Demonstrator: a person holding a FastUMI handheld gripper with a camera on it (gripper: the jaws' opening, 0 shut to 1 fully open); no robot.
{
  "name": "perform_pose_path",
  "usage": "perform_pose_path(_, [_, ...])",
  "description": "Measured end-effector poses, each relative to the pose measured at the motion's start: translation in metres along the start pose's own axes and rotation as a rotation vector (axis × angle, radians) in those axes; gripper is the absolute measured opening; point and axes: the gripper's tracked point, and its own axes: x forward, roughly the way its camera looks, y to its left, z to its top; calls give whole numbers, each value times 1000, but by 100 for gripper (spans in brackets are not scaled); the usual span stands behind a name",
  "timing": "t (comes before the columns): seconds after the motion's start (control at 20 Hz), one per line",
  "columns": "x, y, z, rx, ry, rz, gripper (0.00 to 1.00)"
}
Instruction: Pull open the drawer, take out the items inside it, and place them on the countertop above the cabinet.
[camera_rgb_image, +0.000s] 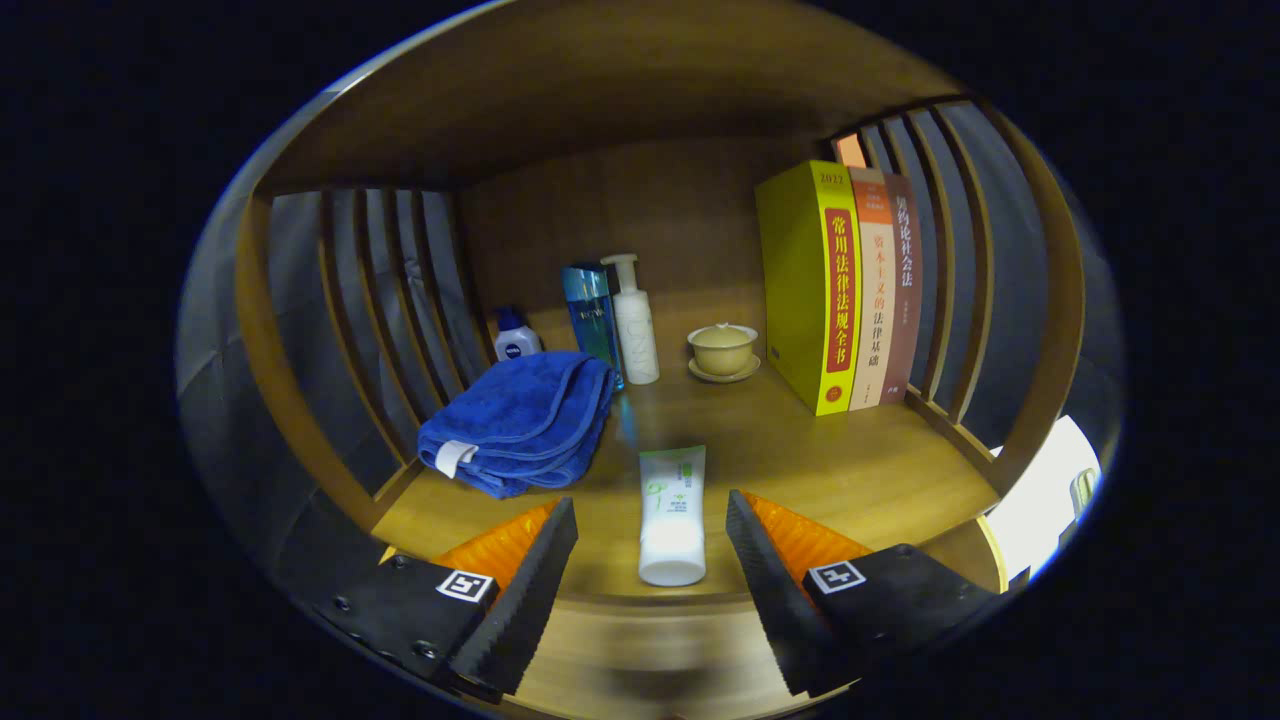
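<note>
My gripper is open, its two black serrated fingers spread wide. A white tube with a green end lies flat on the wooden countertop, between the fingertips and touching neither. Just ahead to the left a folded blue towel rests on the same surface. Beyond it stand a small white and blue bottle, a blue bottle and a white pump bottle. The drawer is hidden from this view.
A lidded beige cup on a saucer sits at the back. Three upright books, yellow, orange and brown, lean by the right slats. Slatted wooden side walls and a wooden top close in the shelf space.
</note>
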Motion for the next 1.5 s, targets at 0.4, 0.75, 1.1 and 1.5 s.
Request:
perform_pose_path(0.4, [-72,20,-2,-86,-138,2,98])
perform_pose_path(0.75, [-138,16,-53,-94,-167,-11,98])
perform_pose_path(1.1, [-183,16,-124,-69,-97,-18,98])
perform_pose_path(1.5, [-177,9,-184,-61,0,-38,99])
